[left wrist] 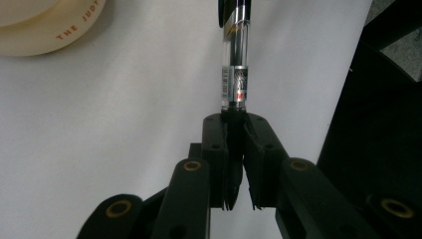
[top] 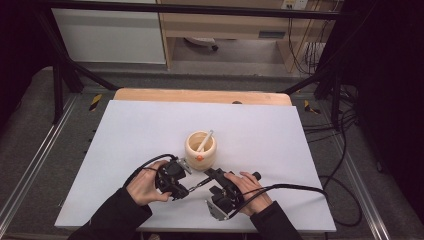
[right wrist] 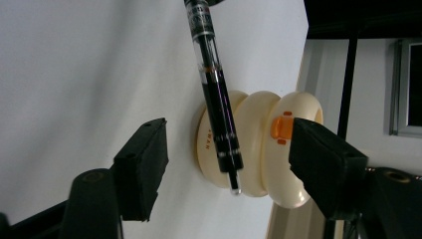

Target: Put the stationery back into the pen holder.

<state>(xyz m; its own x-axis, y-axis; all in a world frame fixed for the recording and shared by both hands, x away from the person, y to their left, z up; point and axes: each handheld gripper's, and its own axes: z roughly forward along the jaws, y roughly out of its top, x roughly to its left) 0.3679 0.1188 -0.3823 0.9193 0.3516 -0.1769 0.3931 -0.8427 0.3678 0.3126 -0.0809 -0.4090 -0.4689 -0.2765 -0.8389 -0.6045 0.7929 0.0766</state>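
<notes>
A clear pen with dark ink (top: 198, 185) lies level just above the white tabletop (top: 140, 130), between my two grippers. My left gripper (top: 186, 189) is shut on one end of the pen (left wrist: 234, 74), its pads pinched tight around the barrel. My right gripper (top: 212, 181) is open, and the pen's tip end (right wrist: 219, 119) hangs between its two spread jaws without touching either pad. Just beyond stands a cream ribbed cup (top: 201, 148) with an orange mark and a white stick (top: 205, 140) leaning inside it. The cup (right wrist: 259, 144) sits right behind the pen tip.
The white tabletop rests on a wooden table whose back edge (top: 200, 95) shows behind it. Black frame posts (top: 57, 85) stand at both far corners. Cables (top: 345, 190) trail over the floor to the right. The cup's rim (left wrist: 45, 25) is close to the left gripper.
</notes>
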